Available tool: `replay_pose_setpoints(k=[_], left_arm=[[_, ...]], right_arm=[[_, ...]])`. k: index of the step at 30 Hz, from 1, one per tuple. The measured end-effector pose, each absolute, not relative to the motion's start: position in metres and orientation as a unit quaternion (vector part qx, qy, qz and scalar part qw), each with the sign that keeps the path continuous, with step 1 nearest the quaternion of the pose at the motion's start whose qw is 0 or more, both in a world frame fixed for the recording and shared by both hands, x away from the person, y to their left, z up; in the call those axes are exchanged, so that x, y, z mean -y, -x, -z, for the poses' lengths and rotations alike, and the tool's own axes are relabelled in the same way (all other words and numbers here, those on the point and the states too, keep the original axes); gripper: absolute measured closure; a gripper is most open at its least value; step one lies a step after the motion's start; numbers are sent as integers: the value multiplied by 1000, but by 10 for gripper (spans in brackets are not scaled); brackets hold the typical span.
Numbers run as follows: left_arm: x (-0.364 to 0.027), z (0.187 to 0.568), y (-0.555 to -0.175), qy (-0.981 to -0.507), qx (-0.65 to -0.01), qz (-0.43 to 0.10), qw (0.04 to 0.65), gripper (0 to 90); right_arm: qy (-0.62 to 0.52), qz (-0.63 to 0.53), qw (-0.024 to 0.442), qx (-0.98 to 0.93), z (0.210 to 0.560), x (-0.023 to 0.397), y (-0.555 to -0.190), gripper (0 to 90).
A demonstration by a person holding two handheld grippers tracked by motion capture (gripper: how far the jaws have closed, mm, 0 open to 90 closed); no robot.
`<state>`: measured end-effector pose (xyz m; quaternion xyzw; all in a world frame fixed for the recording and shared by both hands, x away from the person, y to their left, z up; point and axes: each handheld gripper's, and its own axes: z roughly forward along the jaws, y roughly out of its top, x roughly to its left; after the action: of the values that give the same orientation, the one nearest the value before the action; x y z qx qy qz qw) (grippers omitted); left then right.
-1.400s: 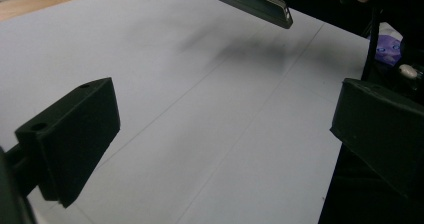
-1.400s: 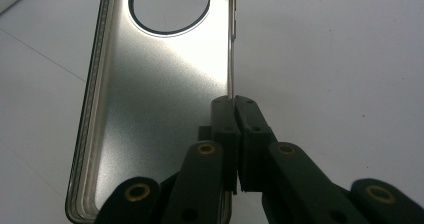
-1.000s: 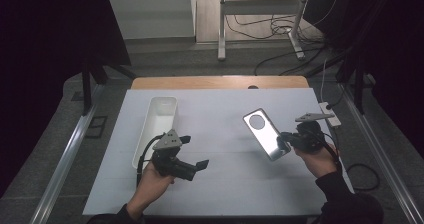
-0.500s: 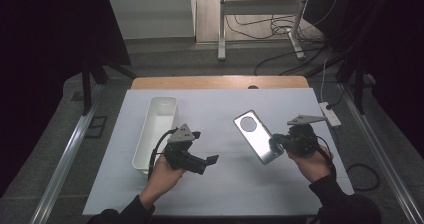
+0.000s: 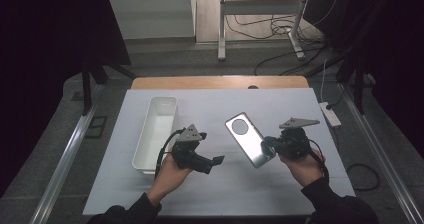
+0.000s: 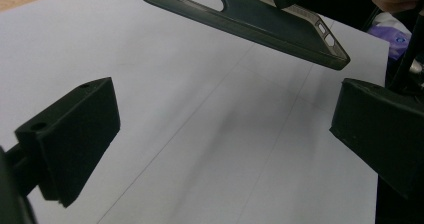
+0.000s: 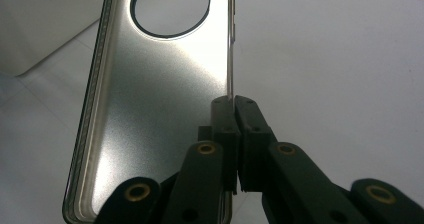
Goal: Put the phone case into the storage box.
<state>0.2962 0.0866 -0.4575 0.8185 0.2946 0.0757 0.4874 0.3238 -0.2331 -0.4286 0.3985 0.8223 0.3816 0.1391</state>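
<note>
A clear phone case (image 5: 247, 139) with a round camera hole hangs tilted over the middle of the white mat. My right gripper (image 5: 267, 145) is shut on its side edge. In the right gripper view the pads (image 7: 234, 101) pinch the thin rim of the case (image 7: 155, 99). My left gripper (image 5: 214, 163) is to the left of the case, a little apart from it, and open with nothing between its jaws. In the left gripper view the two jaws stand wide around the gripper's middle (image 6: 225, 134), and the case (image 6: 250, 21) hovers above and beyond them.
A long white tray (image 5: 142, 139) lies on the left of the mat (image 5: 270, 189), also seen as the tray (image 7: 30, 29) in the right gripper view. A power strip (image 5: 331, 114) sits at the right edge. Cables and desk legs are on the floor behind.
The right gripper has carried the case leftward toward the middle. The left gripper has moved rightward, so the two hands are closer together.
</note>
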Motion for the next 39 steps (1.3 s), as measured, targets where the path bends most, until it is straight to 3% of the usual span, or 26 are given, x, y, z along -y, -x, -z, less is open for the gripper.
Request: replay_pose_setpoints(k=[39], left_arm=[[-74,463,-292,-819,-311,-33,481,29]], right_arm=[[-350,-405,131,-835,436,180,-293,884]])
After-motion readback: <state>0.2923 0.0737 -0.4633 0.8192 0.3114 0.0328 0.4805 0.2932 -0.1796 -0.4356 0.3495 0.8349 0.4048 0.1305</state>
